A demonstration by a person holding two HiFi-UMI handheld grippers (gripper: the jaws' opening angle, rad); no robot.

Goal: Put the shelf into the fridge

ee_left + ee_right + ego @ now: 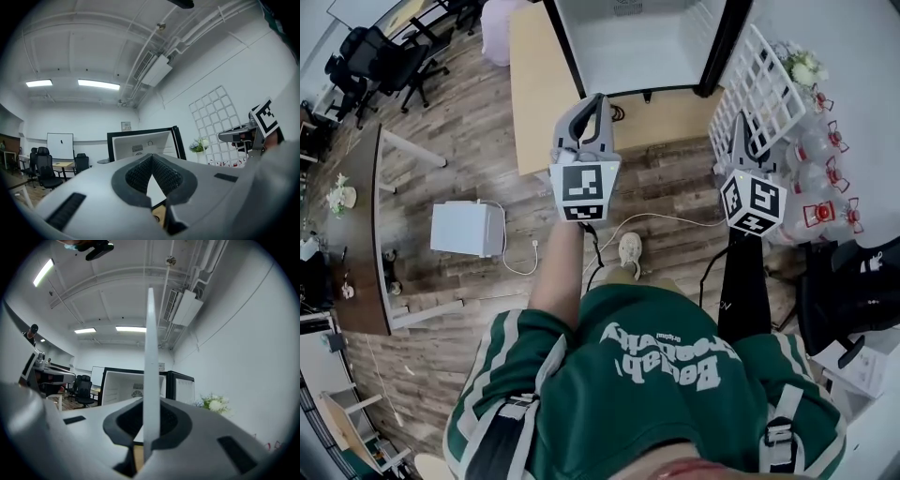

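Right gripper (149,425): jaws nearly closed, clamped on the edge of the white wire shelf (150,357). The shelf rises straight up from the pads and is seen edge-on, so its plane is vertical and its long side runs upward.

Left gripper (152,168): pads meet at the tips with nothing between them. It carries no load.

Outward from the right gripper: the fridge (126,385) is straight ahead with its door swung open on the right and its white cavity facing the jaws.

Head view: shelf (759,84) sits just right of the fridge (628,56) opening, in front of it and not yet inside. The left gripper (595,108) is directly in front of the opening, on the wooden table (534,94) side.

Judgement: the shelf is on edge while the cavity takes it flat. The next move would be to roll it level, shift it left toward the opening, then push it forward. The right hand does the work and the left is free to steady the far edge.
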